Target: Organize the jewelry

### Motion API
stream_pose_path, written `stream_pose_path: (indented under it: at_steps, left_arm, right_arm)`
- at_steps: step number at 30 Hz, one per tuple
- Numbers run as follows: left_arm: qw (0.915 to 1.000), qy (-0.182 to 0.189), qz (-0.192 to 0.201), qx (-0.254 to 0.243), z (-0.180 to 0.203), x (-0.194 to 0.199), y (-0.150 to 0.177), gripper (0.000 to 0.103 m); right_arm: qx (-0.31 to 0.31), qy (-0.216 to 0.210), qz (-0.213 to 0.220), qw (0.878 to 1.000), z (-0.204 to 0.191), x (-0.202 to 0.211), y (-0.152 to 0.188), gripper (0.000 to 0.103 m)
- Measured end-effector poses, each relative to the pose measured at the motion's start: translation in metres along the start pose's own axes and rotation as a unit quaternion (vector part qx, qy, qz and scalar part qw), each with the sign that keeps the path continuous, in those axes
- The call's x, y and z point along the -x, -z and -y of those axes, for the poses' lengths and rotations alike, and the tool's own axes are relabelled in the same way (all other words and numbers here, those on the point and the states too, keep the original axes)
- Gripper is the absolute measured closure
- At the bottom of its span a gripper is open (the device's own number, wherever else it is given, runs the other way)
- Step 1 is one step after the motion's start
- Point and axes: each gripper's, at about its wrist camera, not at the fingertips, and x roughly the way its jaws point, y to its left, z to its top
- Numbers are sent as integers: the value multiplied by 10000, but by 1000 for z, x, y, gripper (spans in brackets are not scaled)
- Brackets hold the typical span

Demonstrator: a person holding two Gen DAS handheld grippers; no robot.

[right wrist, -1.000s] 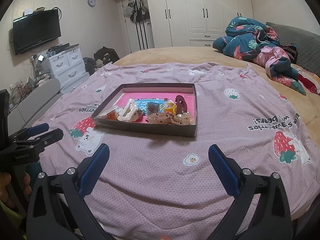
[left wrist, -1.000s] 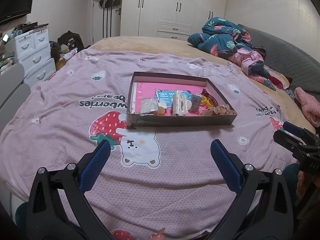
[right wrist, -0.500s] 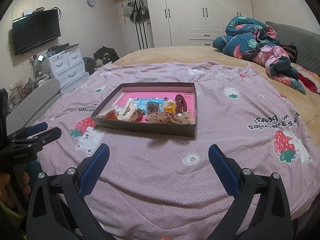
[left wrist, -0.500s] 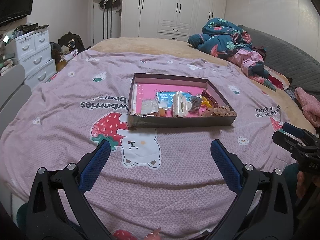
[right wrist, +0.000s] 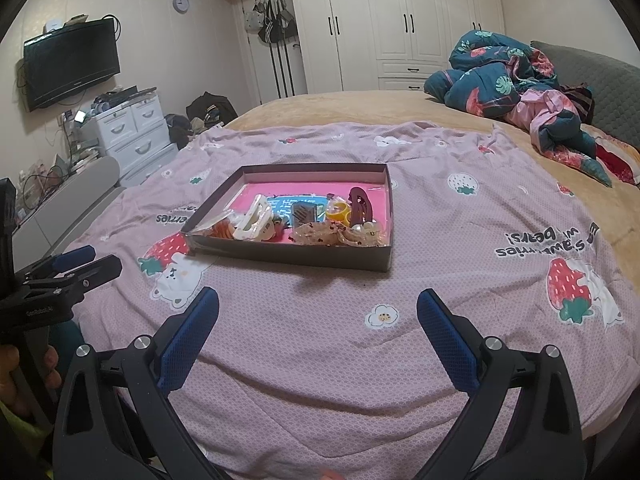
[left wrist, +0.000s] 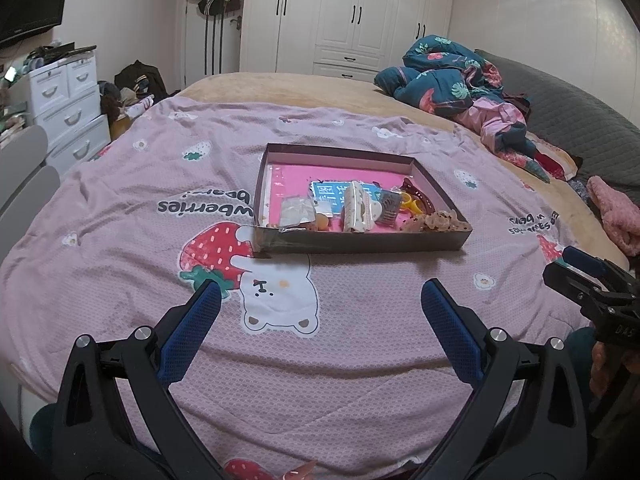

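Observation:
A shallow brown box (left wrist: pixel 360 242) (right wrist: pixel 288 257) with a pink floor lies on the pink strawberry bedspread, ahead of both grippers. Inside it I see a white hair claw (left wrist: pixel 358 209) (right wrist: pixel 253 222), a blue card (left wrist: pixel 328 192), a yellow ring (right wrist: pixel 338 211), a dark red clip (right wrist: pixel 360 205) and beaded pieces (left wrist: pixel 434 221) (right wrist: pixel 336 236) at its near edge. My left gripper (left wrist: pixel 320 292) is open and empty, well short of the box. My right gripper (right wrist: pixel 318 300) is open and empty too. Each gripper shows at the edge of the other's view.
A crumpled teal and pink quilt (right wrist: pixel 516 92) lies at the far right of the bed. White drawers (left wrist: pixel 64 108) and bags (right wrist: pixel 208 110) stand left of the bed. White wardrobes (right wrist: pixel 400 24) fill the back wall. A hand (right wrist: pixel 16 376) holds the left gripper's handle.
Both views have barely shifted; the box sits slightly lower in the left wrist view. Both grippers stay open and nothing was picked up.

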Motion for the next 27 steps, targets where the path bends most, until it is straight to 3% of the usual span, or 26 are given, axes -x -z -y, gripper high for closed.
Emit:
stream_pose_path:
  at_steps: [20, 27]
  left_arm:
    - [9999, -71, -46, -110, 1, -7, 2, 9]
    - [9999, -43, -62, 127, -6, -14, 2, 9]
  right_arm:
    - [-11, 30, -23, 10000, 2, -2, 0, 4]
    - [-109, 65, -14, 9999, 9, -4, -2, 4]
